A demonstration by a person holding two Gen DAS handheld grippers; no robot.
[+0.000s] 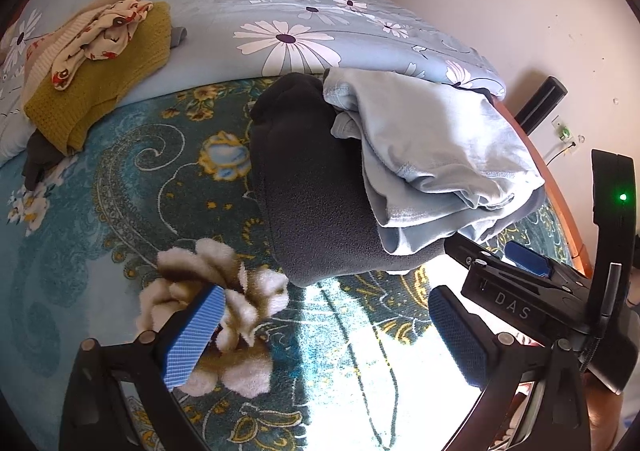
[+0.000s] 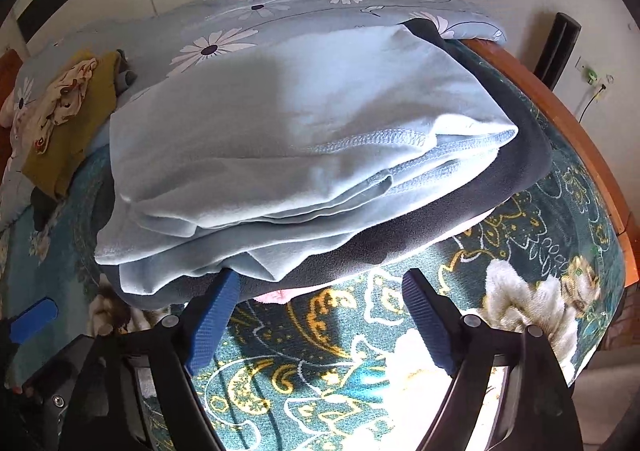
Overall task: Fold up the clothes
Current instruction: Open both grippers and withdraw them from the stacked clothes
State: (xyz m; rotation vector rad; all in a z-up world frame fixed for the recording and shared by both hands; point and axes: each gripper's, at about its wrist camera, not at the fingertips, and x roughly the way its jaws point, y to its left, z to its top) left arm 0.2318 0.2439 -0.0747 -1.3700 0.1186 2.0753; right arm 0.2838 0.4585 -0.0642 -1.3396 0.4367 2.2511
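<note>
Both tongs, left (image 1: 328, 327) and right (image 2: 320, 315), hang spread and empty (nothing pinched); a careless nudge could topple the folded blue shirt (image 2: 280, 131) off the grey fleece (image 2: 400, 239).

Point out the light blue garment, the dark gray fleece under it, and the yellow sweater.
light blue garment (image 2: 280, 123): right wrist view, top panel.
dark gray fleece (image 1: 316, 203): left wrist view, exposed left side.
yellow sweater (image 1: 132, 63): left wrist view, knit body.

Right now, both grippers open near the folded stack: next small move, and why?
Probably swing the left gripper toward the unfolded pile, the mustard knit sweater. The folded light-blue cotton garment already rests on the dark grey fleece; the right gripper holds nothing.
</note>
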